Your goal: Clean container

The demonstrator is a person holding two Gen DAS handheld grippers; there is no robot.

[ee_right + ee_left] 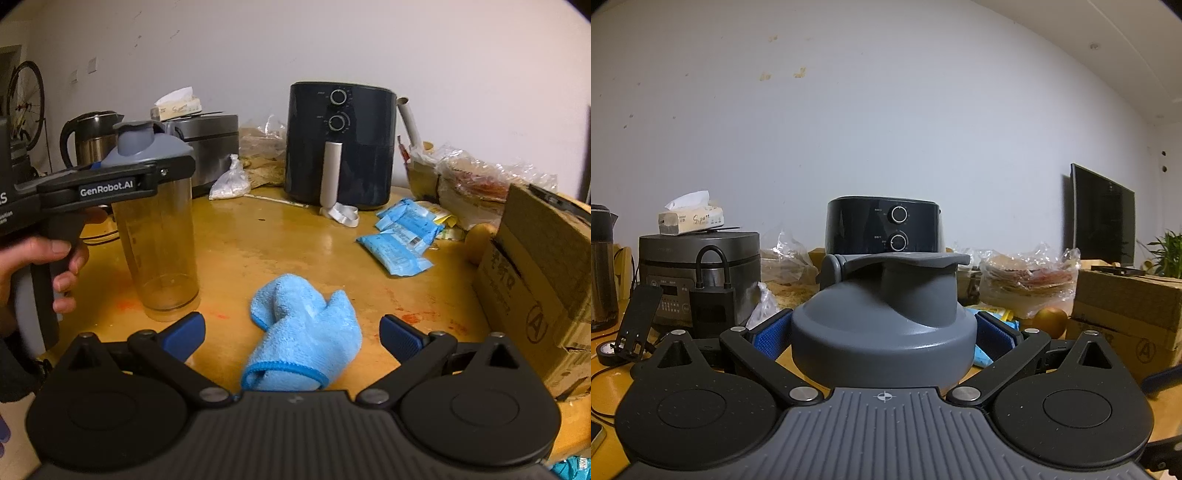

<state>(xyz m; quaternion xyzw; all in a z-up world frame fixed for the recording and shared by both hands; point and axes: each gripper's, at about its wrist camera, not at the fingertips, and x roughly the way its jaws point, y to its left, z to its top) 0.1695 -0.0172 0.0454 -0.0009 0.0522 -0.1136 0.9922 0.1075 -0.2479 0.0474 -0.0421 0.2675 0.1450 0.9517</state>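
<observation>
Left wrist view: my left tool [882,334] clamps the shaker bottle [157,236] at its grey lid [882,325], upright on the bench [295,251].
Right tool [291,332]: fingers apart, over the blue cloth [303,332].

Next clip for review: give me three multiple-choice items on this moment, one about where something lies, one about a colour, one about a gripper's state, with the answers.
1. Where does the cloth lie?
A. on the table between the open fingers of the right gripper
B. draped over the air fryer
C. inside the bottle

2. What colour is the bottle's lid?
A. red
B. grey
C. white

3. What is the left gripper doing?
A. hanging open over the cardboard box
B. shut on the lid of the bottle
C. shut on the cloth

Answers:
1 A, the right wrist view shows the blue cloth flat on the yellow table between the spread blue pads.
2 B, both views show a grey lid.
3 B, the left wrist view shows the pads against both sides of the lid.
</observation>
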